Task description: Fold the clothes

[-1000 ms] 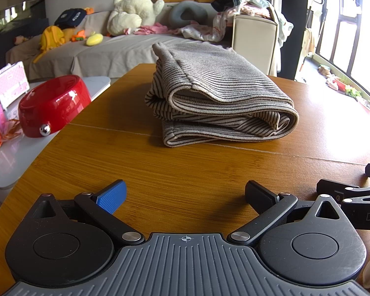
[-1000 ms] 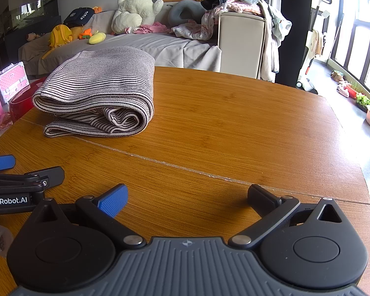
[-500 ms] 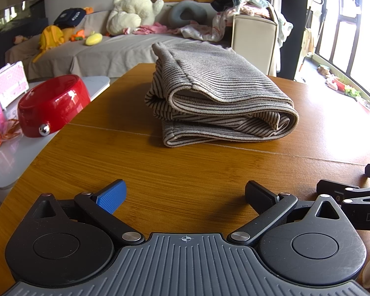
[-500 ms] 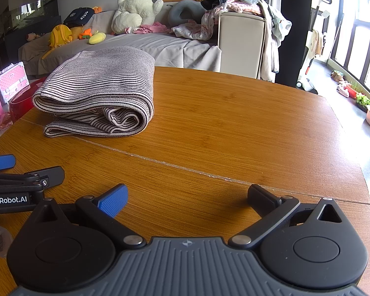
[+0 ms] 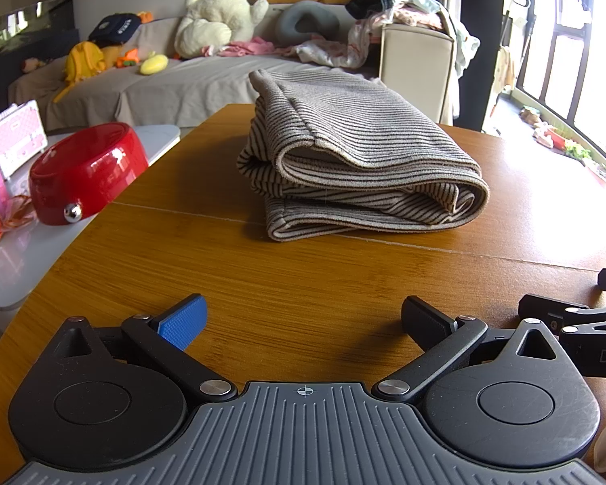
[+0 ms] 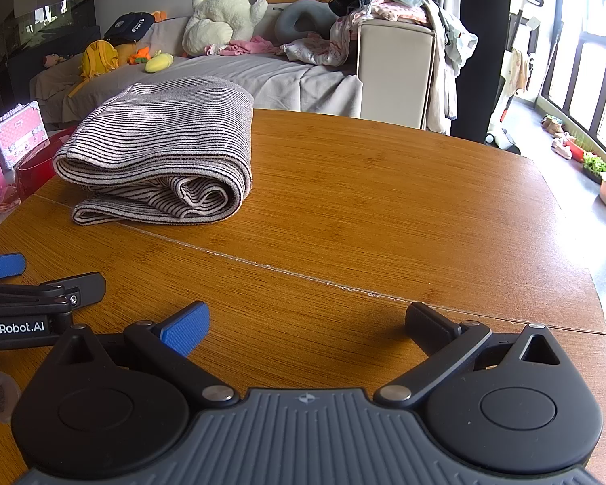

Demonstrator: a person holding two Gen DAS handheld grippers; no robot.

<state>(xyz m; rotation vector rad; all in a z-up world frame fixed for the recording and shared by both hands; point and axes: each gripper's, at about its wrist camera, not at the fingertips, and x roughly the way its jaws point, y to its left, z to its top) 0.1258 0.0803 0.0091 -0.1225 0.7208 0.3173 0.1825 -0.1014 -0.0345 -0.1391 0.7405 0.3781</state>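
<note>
On the wooden counter (image 5: 182, 250), well ahead of both empty, spread claws, the folded striped garment (image 5: 355, 169) is seen. Its loose front edges should be squared gently, if needed.

The soft, fuzzy striped cloth (image 5: 355, 161) lies on a smooth, shiny wood worktop (image 5: 262, 275) beside a glossy red bowl (image 5: 87, 171)
</note>
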